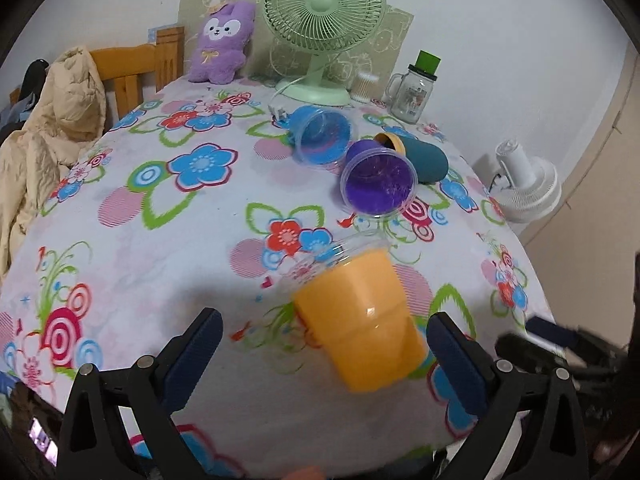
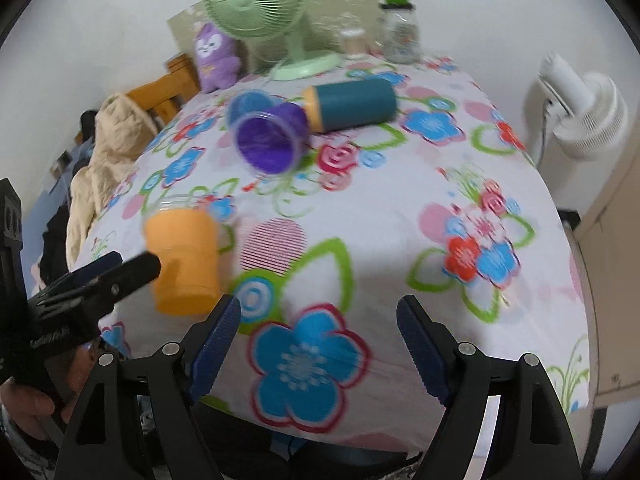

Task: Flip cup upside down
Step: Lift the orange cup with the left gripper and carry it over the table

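An orange cup [image 1: 362, 320] with a clear rim lies on its side on the floral tablecloth [image 1: 168, 240], mouth pointing away. My left gripper [image 1: 324, 344] is open, and the cup's base lies between its blue pads, close to the right pad [image 1: 456, 356]. In the right wrist view the same cup [image 2: 182, 256] lies at the left beside the left gripper's fingers [image 2: 100, 272]. My right gripper [image 2: 320, 344] is open and empty above the table's near edge.
A purple cup [image 1: 378, 182], a blue cup [image 1: 322, 136] and a teal tumbler [image 1: 420, 156] lie on their sides further back. A green fan [image 1: 324, 28], a glass jar [image 1: 412, 88] and a plush toy [image 1: 222, 42] stand at the back. A white fan [image 1: 524, 184] stands off the table's right.
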### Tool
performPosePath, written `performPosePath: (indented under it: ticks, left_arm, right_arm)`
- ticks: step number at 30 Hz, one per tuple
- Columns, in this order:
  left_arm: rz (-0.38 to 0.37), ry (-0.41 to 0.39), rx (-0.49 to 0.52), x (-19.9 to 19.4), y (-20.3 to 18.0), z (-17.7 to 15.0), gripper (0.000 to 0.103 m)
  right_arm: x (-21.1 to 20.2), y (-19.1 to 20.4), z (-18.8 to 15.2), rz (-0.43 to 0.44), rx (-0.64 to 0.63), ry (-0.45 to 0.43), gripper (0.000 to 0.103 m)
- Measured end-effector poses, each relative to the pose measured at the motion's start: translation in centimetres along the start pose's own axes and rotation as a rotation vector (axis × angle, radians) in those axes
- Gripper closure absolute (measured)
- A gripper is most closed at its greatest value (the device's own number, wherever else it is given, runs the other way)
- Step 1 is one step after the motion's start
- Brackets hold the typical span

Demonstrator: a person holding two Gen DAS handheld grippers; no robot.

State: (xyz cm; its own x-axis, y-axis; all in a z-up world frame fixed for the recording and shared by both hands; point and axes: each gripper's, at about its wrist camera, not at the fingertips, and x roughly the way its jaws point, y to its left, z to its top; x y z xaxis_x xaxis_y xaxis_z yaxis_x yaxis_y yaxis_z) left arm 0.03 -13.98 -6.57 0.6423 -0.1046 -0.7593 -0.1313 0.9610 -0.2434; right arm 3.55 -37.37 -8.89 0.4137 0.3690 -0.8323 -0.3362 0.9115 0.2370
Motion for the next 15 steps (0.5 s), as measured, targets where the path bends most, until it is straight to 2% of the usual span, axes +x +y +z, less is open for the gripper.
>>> performPosePath:
  ticks: [3, 11, 14, 15]
  left_arm:
    - [-0.009, 0.042, -0.014, 1.5, -0.8, -0.2, 0.0]
    - [0.036, 0.091, 0.008, 3.6, -1.6, -1.2, 0.0]
    - [0.041, 0.1, 0.01, 3.8, -1.5, -1.4, 0.004]
    - [0.045, 0.1, 0.011, 3.8, -1.5, -1.5, 0.008]
  right_arm:
    - [0.2, -1.1, -0.8, 0.001, 0.026, 0.015, 0.02]
    - [0.2, -2.2, -1.3, 0.015, 0.046, 0.015, 0.02]
    - [0.3, -2.4, -1.3, 0.018, 0.05, 0.014, 0.02]
    - [0.3, -2.4, -1.3, 0.018, 0.049, 0.015, 0.02]
